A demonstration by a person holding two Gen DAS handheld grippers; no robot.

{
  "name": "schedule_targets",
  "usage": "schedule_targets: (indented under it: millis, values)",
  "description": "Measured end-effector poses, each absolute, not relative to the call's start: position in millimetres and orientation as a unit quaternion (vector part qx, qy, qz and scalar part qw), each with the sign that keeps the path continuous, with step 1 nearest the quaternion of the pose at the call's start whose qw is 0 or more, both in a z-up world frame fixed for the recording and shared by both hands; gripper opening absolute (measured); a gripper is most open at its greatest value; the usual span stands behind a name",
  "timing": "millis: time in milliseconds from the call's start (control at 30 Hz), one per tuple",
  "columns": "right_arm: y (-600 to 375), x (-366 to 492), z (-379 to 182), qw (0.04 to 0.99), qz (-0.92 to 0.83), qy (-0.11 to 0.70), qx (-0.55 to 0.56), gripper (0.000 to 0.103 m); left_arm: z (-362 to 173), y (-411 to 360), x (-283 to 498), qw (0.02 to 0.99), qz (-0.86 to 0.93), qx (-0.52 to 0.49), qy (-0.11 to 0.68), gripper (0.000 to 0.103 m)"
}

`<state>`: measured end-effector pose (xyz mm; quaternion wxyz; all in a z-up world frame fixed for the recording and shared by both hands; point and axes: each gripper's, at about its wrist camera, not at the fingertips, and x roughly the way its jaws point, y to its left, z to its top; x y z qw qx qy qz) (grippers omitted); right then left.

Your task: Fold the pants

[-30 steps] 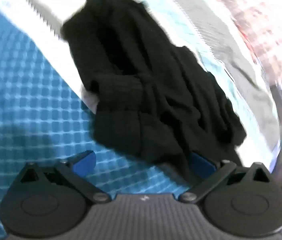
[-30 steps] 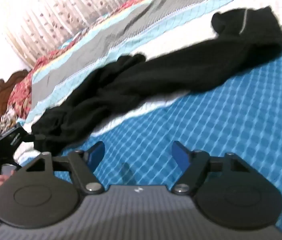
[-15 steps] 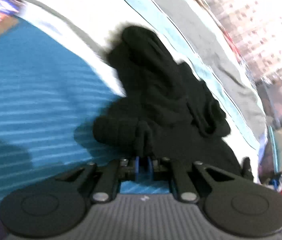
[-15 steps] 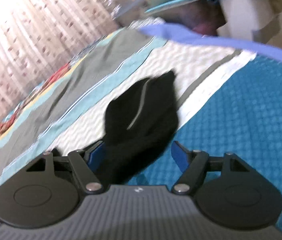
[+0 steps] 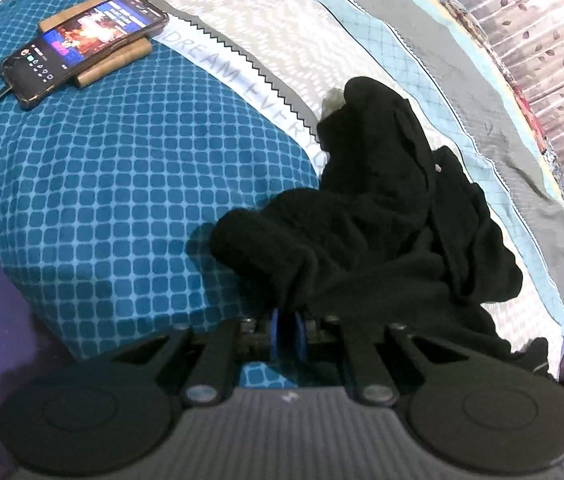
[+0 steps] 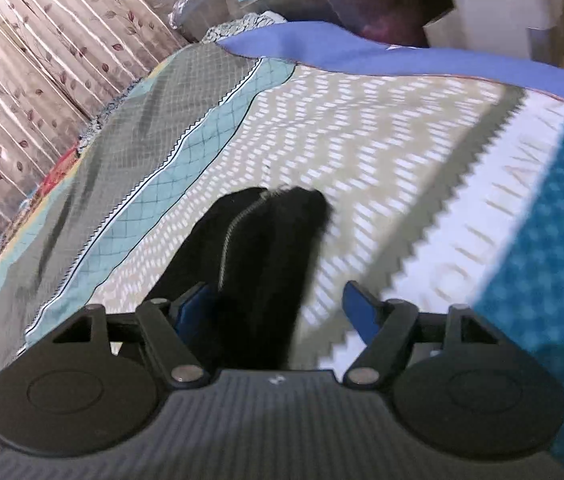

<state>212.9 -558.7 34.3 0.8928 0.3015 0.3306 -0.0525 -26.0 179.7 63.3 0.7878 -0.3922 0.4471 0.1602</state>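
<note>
Pinching a bunched fold of the black pants between blue fingers pressed together, our left gripper sits at the heap's 6 o'clock edge, while our right gripper has its fingers spread wide around one pant end, which touches the 9 o'clock finger. We count one pair of pants and one phone lying on a brown block at 10 o'clock. Everything rests on a bed with a blue checked and striped cover, leaf-print curtains behind it.
</note>
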Motion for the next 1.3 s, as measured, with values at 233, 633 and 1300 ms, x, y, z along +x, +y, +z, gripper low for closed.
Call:
schedule_targets:
  millis: [233,633,1300]
  values:
    - [-558.9,185.5,89.0,0.919,-0.064,0.286,0.264,0.007,64.6,189.1,-32.7,0.800,0.142,-0.389,0.434,0.008]
    - [-644.9,38.6,79.9,0.874,-0.206,0.356,0.258,0.022,43.9,176.4,-42.2,0.808,0.150,-0.288,0.491,0.030]
    - [-303.2,187.6,180.5,0.903,0.288,0.316,-0.049,0.053,100.7,230.0,54.1,0.915,0.142,-0.158,0.342,0.062]
